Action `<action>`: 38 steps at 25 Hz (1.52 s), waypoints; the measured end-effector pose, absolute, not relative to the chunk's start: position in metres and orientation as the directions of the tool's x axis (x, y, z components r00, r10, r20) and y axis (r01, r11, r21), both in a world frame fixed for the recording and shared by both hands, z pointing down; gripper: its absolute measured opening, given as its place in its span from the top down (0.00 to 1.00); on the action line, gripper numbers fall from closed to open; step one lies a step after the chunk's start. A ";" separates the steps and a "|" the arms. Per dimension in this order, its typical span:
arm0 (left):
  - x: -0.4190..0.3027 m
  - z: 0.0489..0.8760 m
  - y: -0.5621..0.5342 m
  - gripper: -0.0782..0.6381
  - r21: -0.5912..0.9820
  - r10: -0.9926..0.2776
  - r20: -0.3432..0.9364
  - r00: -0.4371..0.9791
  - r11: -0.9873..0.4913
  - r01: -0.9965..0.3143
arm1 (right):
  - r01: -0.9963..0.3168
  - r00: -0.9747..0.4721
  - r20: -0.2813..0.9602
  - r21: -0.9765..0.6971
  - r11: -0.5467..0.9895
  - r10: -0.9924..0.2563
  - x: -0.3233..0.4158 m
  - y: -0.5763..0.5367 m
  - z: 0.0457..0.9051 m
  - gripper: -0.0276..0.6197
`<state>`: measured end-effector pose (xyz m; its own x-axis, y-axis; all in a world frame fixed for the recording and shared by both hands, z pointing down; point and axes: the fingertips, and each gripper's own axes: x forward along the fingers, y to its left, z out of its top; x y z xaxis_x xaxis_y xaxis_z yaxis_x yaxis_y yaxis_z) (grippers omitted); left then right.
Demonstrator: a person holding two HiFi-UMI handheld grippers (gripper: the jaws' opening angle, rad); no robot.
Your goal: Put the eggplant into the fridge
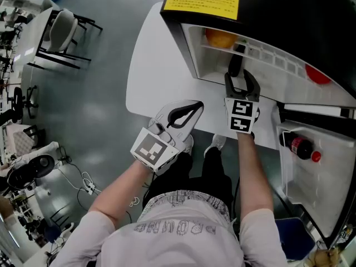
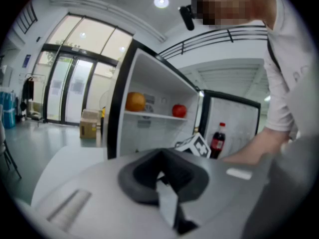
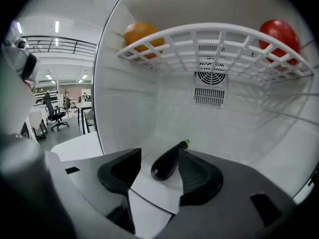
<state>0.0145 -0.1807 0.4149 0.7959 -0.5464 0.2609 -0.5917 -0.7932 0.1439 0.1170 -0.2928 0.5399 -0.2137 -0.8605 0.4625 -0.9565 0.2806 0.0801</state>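
The dark purple eggplant [image 3: 166,163] with its green stem lies on the white floor of the open fridge [image 3: 149,98], under the wire shelf. My right gripper [image 3: 159,159] stands open around it; neither pad presses on it. In the head view the right gripper [image 1: 241,80] reaches into the fridge's lower compartment, and the eggplant [image 1: 235,65] shows as a dark shape just beyond its jaws. My left gripper [image 1: 194,108] hovers over the white table's near edge, shut on nothing. In its own view the left gripper [image 2: 162,157] has its pads closed together.
An orange [image 1: 221,38] and a red fruit [image 1: 317,74] rest on the fridge's wire shelf [image 3: 214,39]. A cola bottle [image 1: 302,147] stands in the open door at right. The fridge sits on a white table [image 1: 156,65]. Chairs [image 1: 61,29] stand far left.
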 end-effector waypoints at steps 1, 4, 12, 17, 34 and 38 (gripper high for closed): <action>0.014 0.413 -0.181 0.88 0.141 -0.547 0.259 0.796 -0.794 -0.591 | -0.957 -0.218 0.457 0.076 0.282 -0.863 0.117 -0.291 0.535 0.61; 0.012 0.410 -0.182 0.88 0.132 -0.549 0.255 0.796 -0.796 -0.591 | -0.955 -0.231 0.436 0.071 0.288 -0.870 0.117 -0.285 0.521 0.63; 0.008 0.397 -0.184 0.88 0.121 -0.562 0.238 0.792 -0.792 -0.599 | -0.946 -0.286 0.345 0.046 0.321 -0.894 0.113 -0.261 0.466 0.76; 0.006 0.391 -0.181 0.88 0.122 -0.564 0.210 0.799 -0.795 -0.594 | -0.939 -0.315 0.302 0.037 0.342 -0.900 0.110 -0.244 0.438 0.80; 0.005 0.366 -0.170 0.88 0.091 -0.564 0.158 0.810 -0.809 -0.581 | -0.918 -0.378 0.242 0.027 0.395 -0.894 0.104 -0.185 0.380 0.91; 0.008 0.362 -0.167 0.88 0.083 -0.558 0.152 0.816 -0.815 -0.573 | -0.917 -0.382 0.236 0.020 0.397 -0.894 0.104 -0.176 0.374 0.92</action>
<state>0.0077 -0.1667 0.3621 0.8159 -0.5579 0.1521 -0.5729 -0.8154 0.0827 0.1040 -0.1764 0.3743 -0.3819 -0.8936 0.2359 -0.9174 0.3974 0.0199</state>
